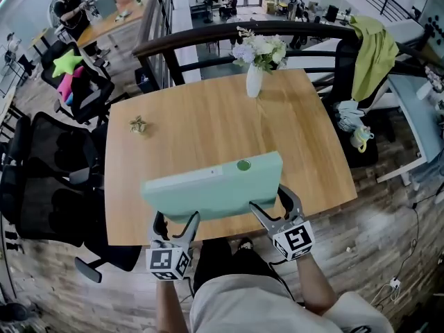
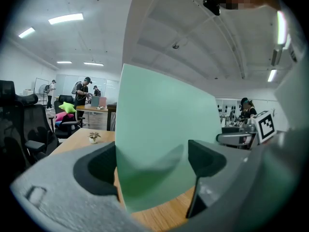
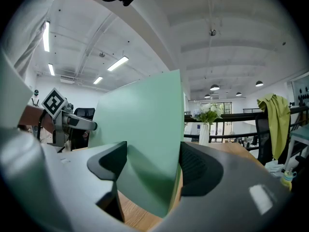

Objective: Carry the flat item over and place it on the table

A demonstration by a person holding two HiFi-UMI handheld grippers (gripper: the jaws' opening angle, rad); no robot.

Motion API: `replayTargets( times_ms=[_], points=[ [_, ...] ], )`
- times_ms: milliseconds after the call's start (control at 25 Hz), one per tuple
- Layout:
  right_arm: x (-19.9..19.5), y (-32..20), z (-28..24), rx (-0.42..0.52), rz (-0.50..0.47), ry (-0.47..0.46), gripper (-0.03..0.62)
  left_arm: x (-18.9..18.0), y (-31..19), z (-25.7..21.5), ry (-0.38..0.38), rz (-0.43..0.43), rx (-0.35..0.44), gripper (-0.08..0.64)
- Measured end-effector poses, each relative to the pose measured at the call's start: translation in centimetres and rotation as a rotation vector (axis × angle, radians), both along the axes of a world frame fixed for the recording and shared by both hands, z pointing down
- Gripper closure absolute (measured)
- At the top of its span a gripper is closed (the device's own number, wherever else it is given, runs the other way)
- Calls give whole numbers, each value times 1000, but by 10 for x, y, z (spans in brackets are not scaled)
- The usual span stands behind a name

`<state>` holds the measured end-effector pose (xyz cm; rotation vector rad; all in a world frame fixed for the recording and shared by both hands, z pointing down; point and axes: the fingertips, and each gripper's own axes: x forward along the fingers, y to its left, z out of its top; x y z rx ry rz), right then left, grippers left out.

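A flat mint-green board [image 1: 215, 186] is held on edge, nearly upright, above the near part of the wooden table [image 1: 208, 127]. My left gripper [image 1: 177, 222] is shut on its lower left edge, and my right gripper [image 1: 269, 210] is shut on its lower right edge. In the left gripper view the board [image 2: 161, 139] fills the space between the dark pads [image 2: 205, 158]. The right gripper view shows the same board [image 3: 145, 144] clamped between the pads [image 3: 195, 168], with the table below.
A white vase of flowers [image 1: 257, 64] stands at the table's far edge. A small plant ornament [image 1: 139, 124] sits at the left. Black office chairs [image 1: 48, 186] stand left of the table. A chair with a yellow-green cloth [image 1: 374, 54] is at the right.
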<state>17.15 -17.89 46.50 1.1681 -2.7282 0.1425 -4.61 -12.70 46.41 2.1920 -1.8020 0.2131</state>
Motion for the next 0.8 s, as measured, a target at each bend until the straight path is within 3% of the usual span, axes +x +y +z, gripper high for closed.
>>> replayTargets(
  times_ms=[800],
  points=[
    [-27, -32, 96, -171, 5, 57, 242, -26, -31, 96, 49, 31, -164, 91]
  ],
)
